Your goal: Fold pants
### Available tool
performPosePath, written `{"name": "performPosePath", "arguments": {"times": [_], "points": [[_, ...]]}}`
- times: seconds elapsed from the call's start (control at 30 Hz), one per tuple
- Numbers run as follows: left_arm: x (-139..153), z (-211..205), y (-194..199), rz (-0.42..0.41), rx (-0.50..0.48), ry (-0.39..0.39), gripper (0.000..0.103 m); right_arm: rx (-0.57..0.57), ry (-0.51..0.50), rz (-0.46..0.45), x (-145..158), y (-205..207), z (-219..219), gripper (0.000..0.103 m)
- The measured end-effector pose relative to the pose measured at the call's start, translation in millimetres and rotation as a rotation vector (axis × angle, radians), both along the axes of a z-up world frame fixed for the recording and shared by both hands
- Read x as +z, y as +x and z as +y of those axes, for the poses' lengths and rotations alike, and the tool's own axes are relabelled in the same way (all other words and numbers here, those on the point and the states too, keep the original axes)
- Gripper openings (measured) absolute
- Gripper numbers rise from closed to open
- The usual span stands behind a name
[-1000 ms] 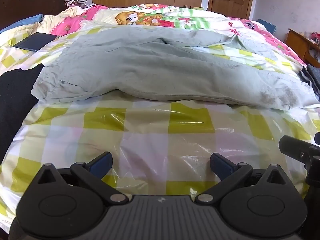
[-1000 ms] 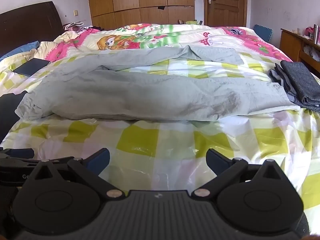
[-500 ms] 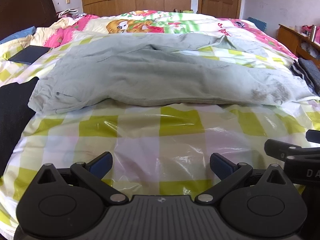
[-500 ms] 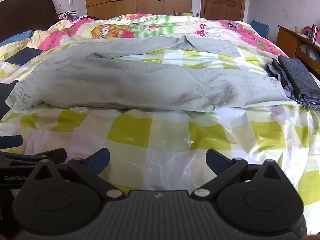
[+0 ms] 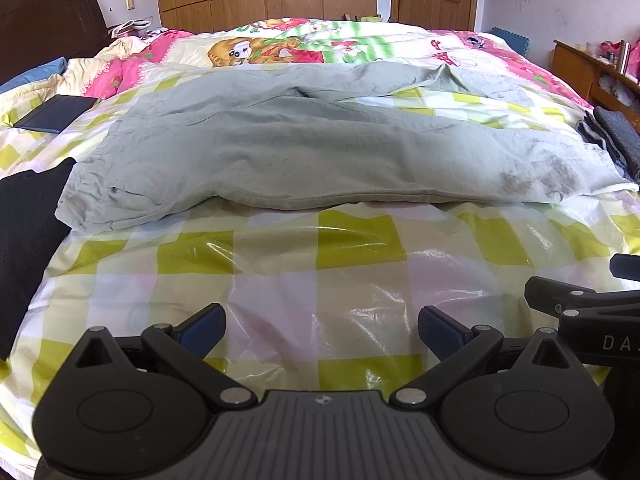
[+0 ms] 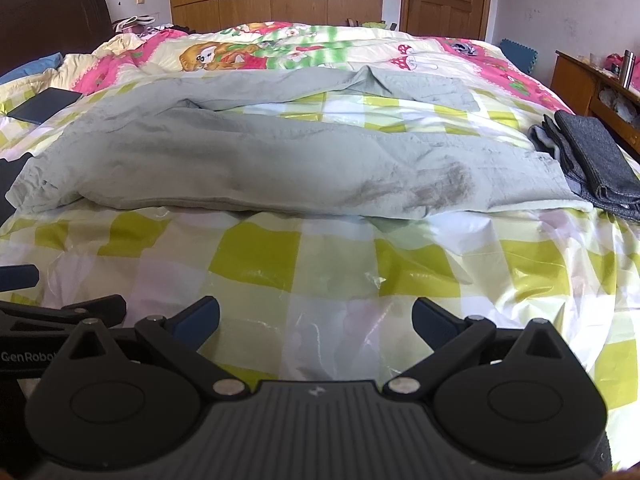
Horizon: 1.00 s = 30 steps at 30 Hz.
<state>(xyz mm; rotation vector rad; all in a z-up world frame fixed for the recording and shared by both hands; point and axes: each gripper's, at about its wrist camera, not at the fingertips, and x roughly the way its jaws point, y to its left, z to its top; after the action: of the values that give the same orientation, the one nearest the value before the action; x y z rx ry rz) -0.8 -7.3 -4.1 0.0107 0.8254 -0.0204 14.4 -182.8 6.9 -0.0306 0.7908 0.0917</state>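
Note:
Pale grey-green pants [image 5: 304,148] lie spread across the bed on a yellow-checked plastic sheet [image 5: 320,280], waist at the left, legs running right; the near leg has dark stains near its end [image 6: 432,188]. The far leg bends back at the top right [image 6: 420,84]. My left gripper [image 5: 322,330] is open and empty, hovering over the sheet short of the pants. My right gripper [image 6: 316,320] is open and empty, also short of the pants. Each gripper shows at the edge of the other's view.
Folded dark grey clothes [image 6: 592,160] lie at the right beside the pants' leg ends. A black garment [image 5: 24,232] lies at the left. A dark flat book or tablet [image 5: 56,114] sits far left. A cartoon quilt [image 5: 304,44] covers the bed behind; a wooden side table [image 6: 592,80] stands right.
Both grippers have risen slightly and drifted, so the pants sit lower and more centred in view. The right gripper shows more in the left wrist view. Jaws stay open; the pants have not moved.

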Motion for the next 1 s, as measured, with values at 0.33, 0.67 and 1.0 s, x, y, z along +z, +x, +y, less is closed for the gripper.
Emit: {"name": "performPosePath", "arguments": {"times": [0.33, 0.67, 1.0], "points": [[-0.6, -0.1, -0.7, -0.003, -0.001, 0.006, 0.103, 0.003, -0.001, 0.005, -0.8, -0.4, 1.0, 0.102], [0.2, 0.0, -1.5, -0.005, 0.004, 0.008, 0.103, 0.014, -0.006, 0.005, -1.6, -1.2, 3.3, 0.102], [0.2, -0.4, -1.1, -0.007, 0.003, 0.012, 0.103, 0.015, -0.009, 0.006, -1.1, -1.7, 4.0, 0.102]]}}
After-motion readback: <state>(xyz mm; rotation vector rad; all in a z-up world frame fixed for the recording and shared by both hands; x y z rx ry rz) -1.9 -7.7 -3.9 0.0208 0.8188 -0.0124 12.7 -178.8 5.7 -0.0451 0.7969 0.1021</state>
